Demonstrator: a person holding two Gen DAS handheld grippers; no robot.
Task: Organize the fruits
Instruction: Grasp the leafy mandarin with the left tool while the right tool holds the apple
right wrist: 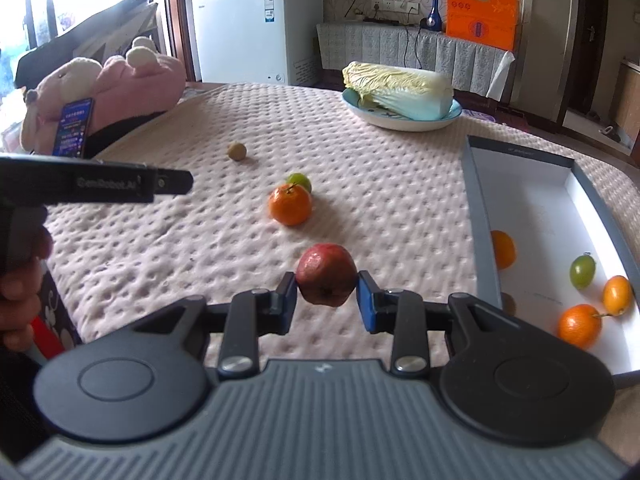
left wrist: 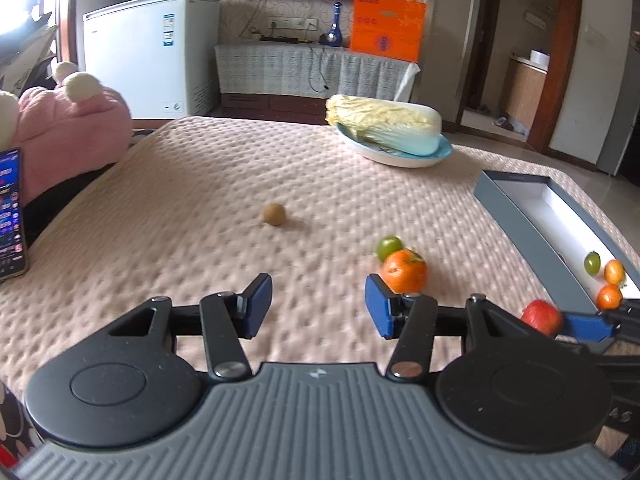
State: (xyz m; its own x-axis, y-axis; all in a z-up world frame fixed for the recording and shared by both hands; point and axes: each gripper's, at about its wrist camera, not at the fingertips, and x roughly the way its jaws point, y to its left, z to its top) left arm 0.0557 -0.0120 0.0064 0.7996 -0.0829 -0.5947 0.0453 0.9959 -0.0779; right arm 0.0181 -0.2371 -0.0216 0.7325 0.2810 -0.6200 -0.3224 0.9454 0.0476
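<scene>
My right gripper (right wrist: 326,290) is shut on a red apple (right wrist: 326,274), held just above the pink quilted cloth; in the left wrist view the same apple (left wrist: 541,317) shows at the right beside a blue finger. My left gripper (left wrist: 318,304) stands open with nothing between its fingers. Just beyond its right finger lie a tangerine (left wrist: 404,271) and a green fruit (left wrist: 388,247); a small brown fruit (left wrist: 274,214) lies farther off. The grey box (right wrist: 476,208) on the right holds several small fruits, among them a tangerine (right wrist: 579,326) and a green one (right wrist: 582,272).
A plate (left wrist: 400,156) with a napa cabbage (left wrist: 384,124) stands at the far side of the table. A pink plush toy (left wrist: 68,128) and a phone (left wrist: 10,212) are at the left edge. A person's hand (right wrist: 20,280) holds the left gripper's handle.
</scene>
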